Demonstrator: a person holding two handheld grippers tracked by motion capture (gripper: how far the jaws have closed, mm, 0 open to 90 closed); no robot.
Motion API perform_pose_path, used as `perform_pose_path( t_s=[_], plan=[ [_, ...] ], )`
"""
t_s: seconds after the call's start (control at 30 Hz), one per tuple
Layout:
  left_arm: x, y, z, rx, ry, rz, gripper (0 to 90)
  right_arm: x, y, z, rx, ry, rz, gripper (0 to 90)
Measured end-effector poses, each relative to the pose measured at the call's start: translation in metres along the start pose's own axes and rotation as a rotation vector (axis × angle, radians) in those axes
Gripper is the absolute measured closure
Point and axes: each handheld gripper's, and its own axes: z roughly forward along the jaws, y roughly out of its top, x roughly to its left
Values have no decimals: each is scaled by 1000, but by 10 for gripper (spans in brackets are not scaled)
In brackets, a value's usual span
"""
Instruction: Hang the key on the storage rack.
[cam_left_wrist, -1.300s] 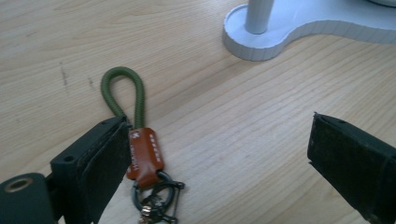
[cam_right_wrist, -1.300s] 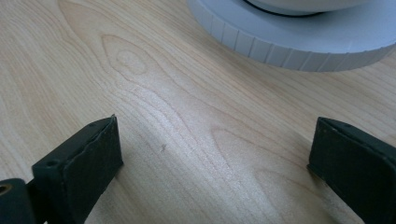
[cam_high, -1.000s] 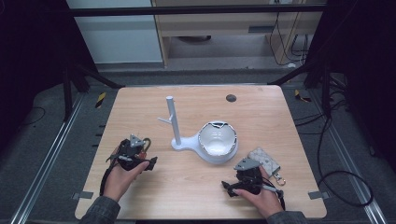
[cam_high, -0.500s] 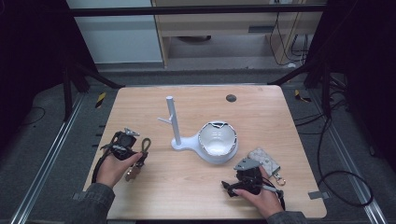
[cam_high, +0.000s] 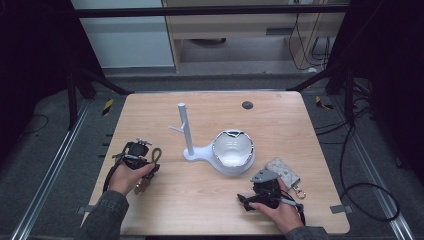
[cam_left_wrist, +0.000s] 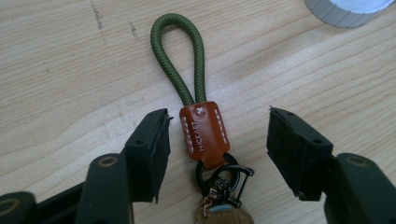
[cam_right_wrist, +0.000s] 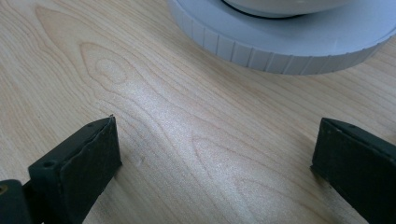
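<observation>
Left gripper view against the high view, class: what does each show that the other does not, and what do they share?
Left gripper view alone: stitching and lettering on the brown leather tab, and the black ring below it.

High view alone: the white peg stand, its dish, the right hand-held gripper, and a grey pouch.

Shared: the green cord keychain lying on the wooden table, and the left hand-held gripper, whose jaws have just been closing, the tab between them ungripped.
</observation>
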Motion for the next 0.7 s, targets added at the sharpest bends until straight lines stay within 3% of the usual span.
perform_pose_path(
  t_s=[0.5,0.7],
  plan=[
    [3,3,12,48,19,-34,545,0,0,0,-1,0,-2,11],
    [3,3,15,67,24,-22,567,0,-1,-1,-1,-2,-3,11]
  ],
)
